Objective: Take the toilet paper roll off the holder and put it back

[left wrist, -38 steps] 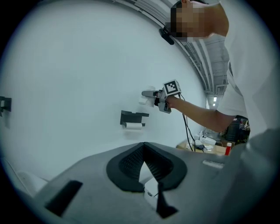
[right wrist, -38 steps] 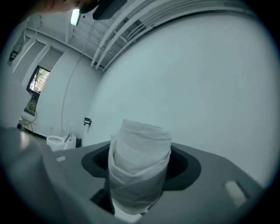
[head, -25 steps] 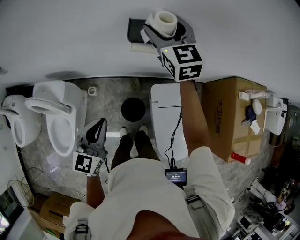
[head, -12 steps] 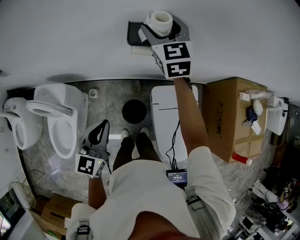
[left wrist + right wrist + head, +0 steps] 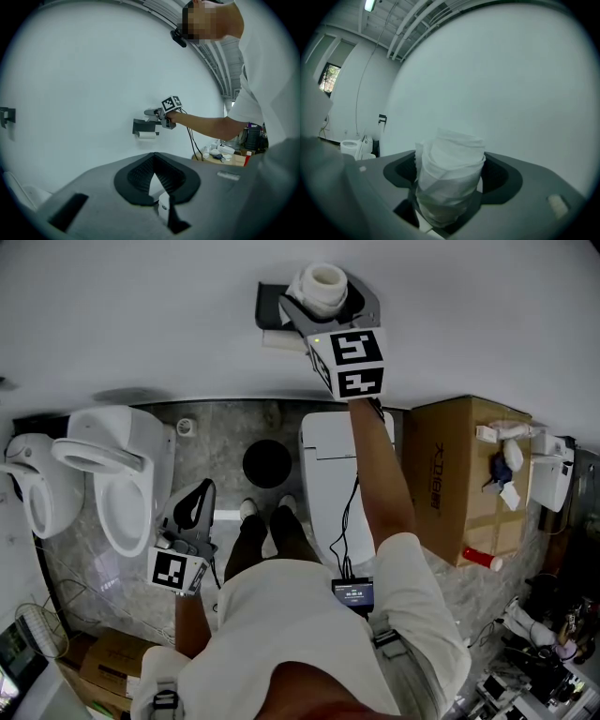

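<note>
Wall (image 5: 141, 315), toilet paper roll (image 5: 450, 173) between opening jaws of right hand-held gripper (image 5: 328, 298)

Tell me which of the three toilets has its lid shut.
The toilet under the person's right arm: its flat lid is down. The left toilet and the far-left toilet both show an open seat ring.
</note>
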A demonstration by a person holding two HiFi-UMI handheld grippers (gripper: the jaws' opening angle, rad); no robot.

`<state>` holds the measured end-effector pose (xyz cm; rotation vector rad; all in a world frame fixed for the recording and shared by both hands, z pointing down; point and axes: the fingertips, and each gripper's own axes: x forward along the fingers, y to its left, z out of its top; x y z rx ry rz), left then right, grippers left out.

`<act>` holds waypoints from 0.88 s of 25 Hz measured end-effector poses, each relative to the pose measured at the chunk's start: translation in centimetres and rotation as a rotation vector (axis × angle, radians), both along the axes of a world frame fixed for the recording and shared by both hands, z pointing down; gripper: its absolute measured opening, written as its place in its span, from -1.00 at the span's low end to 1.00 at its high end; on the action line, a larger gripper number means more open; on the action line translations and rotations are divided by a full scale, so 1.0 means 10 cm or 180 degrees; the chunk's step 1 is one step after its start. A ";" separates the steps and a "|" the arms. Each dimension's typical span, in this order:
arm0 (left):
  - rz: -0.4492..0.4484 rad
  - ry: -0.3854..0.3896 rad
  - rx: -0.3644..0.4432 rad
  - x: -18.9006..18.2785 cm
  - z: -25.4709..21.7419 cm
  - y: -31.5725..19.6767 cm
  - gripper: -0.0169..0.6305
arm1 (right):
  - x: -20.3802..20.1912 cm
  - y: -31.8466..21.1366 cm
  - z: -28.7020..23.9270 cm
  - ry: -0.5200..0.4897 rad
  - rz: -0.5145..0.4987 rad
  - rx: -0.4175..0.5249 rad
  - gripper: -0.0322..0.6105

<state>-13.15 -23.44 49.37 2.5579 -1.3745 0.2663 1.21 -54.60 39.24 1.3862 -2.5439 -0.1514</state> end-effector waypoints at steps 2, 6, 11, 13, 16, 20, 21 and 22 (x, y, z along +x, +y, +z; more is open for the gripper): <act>0.0013 0.0000 0.0009 0.02 0.00 0.01 -0.94 | 0.03 0.03 0.01 -0.0010 -0.0002 -0.0011 0.36; 0.0036 -0.0005 0.0034 0.06 -0.05 0.08 -0.94 | 0.07 0.16 -0.04 -0.0053 -0.0026 -0.0026 0.43; 0.0059 -0.0004 0.0087 0.11 -0.12 0.14 -0.94 | 0.18 0.46 -0.15 -0.0142 -0.0038 0.0028 0.43; 0.0071 0.0003 0.0115 0.12 -0.16 0.16 -0.94 | 0.23 0.66 -0.18 -0.0147 -0.0049 0.0051 0.43; 0.0093 0.0017 0.0168 0.14 -0.23 0.20 -0.94 | 0.31 1.04 -0.20 -0.0167 -0.0098 0.0077 0.42; 0.0151 0.0046 0.0276 0.18 -0.35 0.27 -0.94 | 0.47 1.68 -0.13 -0.0050 -0.0137 0.0049 0.40; 0.0171 0.0054 0.0300 0.20 -0.38 0.29 -0.94 | 0.53 1.84 -0.11 -0.0045 -0.0120 0.0016 0.40; 0.0191 0.0062 0.0321 0.21 -0.41 0.31 -0.94 | 0.60 1.99 -0.09 -0.0051 -0.0091 -0.0015 0.40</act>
